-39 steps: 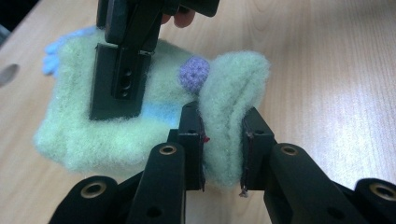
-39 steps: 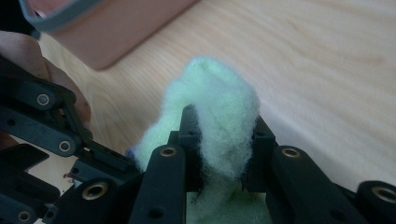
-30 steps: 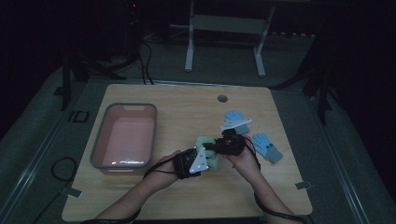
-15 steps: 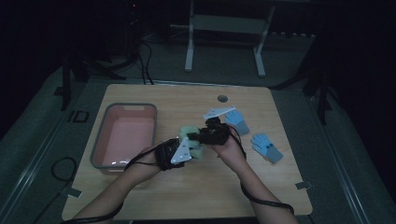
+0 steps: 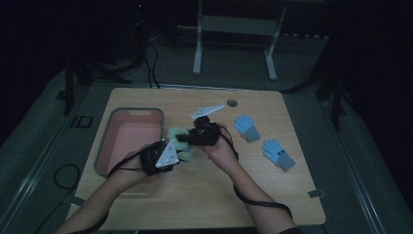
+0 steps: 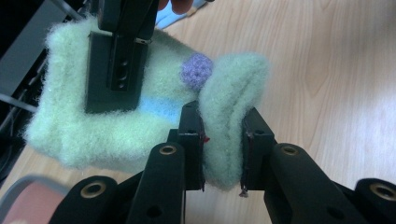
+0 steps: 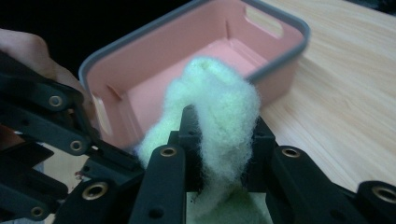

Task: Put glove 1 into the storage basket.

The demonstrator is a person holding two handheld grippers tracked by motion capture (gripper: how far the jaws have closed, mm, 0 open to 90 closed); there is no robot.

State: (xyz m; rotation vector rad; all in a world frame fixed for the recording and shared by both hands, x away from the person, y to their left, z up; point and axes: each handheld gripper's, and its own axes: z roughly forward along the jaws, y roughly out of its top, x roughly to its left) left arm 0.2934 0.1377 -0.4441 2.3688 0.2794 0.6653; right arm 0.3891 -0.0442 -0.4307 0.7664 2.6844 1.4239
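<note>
Both grippers and the fuzzy green glove have shifted left across the table since the earlier frames, from near the blue gloves toward the pink bin, and sit a bit higher.

High view: left gripper and right gripper face each other just right of the pink bin, with the green glove stretched between them, off the wooden table. 2 blue gloves lie flat toward the table's right edge: one nearer the middle, the other closer to the right edge. Small round grommet near the far edge.

Left gripper view: jaws clamped on a folded edge of the green glove, fabric squeezed between both pads. Purple knit dot and a pale blue stripe show on the glove. The right gripper's jaw pad presses on the glove's far end, upper left.

Right gripper view: jaws clamped on a bunched tuft of the green glove. Pink bin with grey rim right behind it, near the table's left edge. Left gripper's black linkage at the left.
</note>
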